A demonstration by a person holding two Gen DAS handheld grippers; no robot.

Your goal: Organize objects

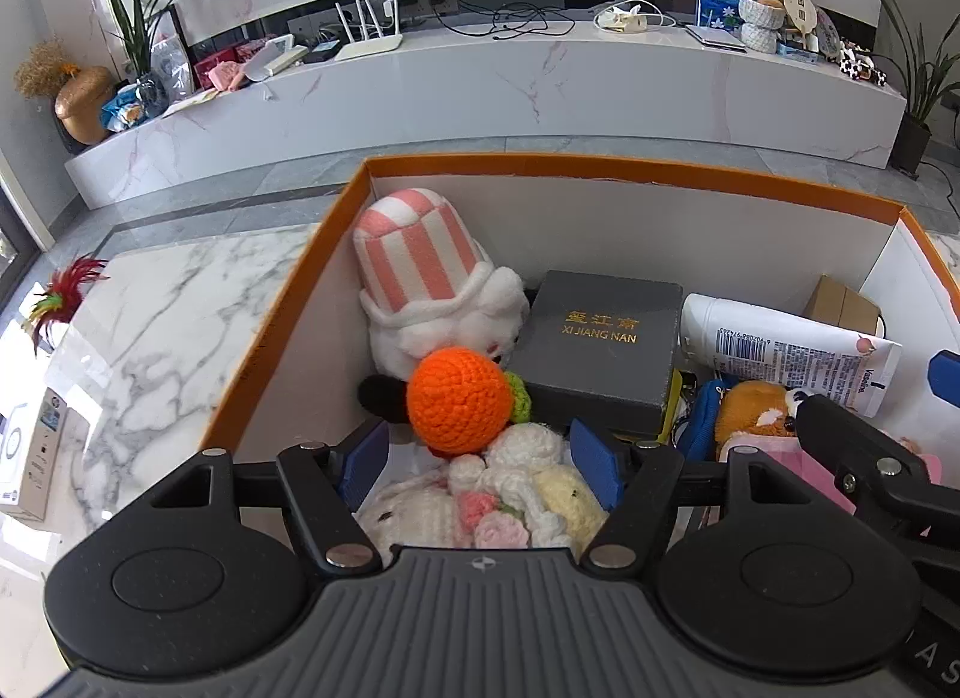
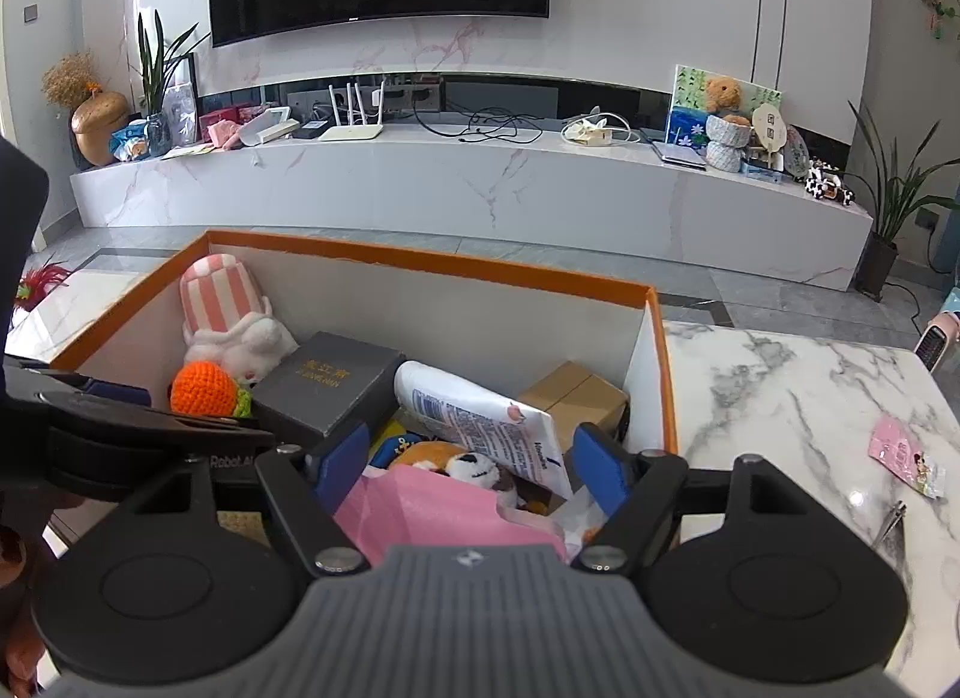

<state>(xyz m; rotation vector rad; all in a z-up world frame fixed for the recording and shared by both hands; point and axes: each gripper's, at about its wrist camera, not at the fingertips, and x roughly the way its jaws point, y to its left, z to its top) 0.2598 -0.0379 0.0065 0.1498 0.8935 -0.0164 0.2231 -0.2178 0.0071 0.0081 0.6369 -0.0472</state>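
An orange-rimmed box [image 1: 600, 167] [image 2: 420, 266] holds a pink-striped plush [image 1: 420, 272] [image 2: 222, 302], a grey gift case [image 1: 600, 350] [image 2: 330, 386], an orange crochet ball [image 1: 459, 398] [image 2: 201, 389], a white lotion tube [image 1: 780, 350] [image 2: 474, 410], a small cardboard carton [image 2: 576, 392] and a brown plush [image 1: 750, 407] [image 2: 456, 461]. My left gripper [image 1: 477, 452] stands open over a white and pink crochet bundle [image 1: 510, 494], its blue pads clear of it. My right gripper [image 2: 471, 467] is open above a pink bag [image 2: 432, 506] at the box's near side.
The box sits on a marble table [image 1: 168, 326] [image 2: 810, 398]. On the table to the right lie a pink packet [image 2: 906, 455] and a remote [image 2: 936, 344]. A red feather toy [image 1: 66, 296] and a white carton [image 1: 36, 458] lie to the left.
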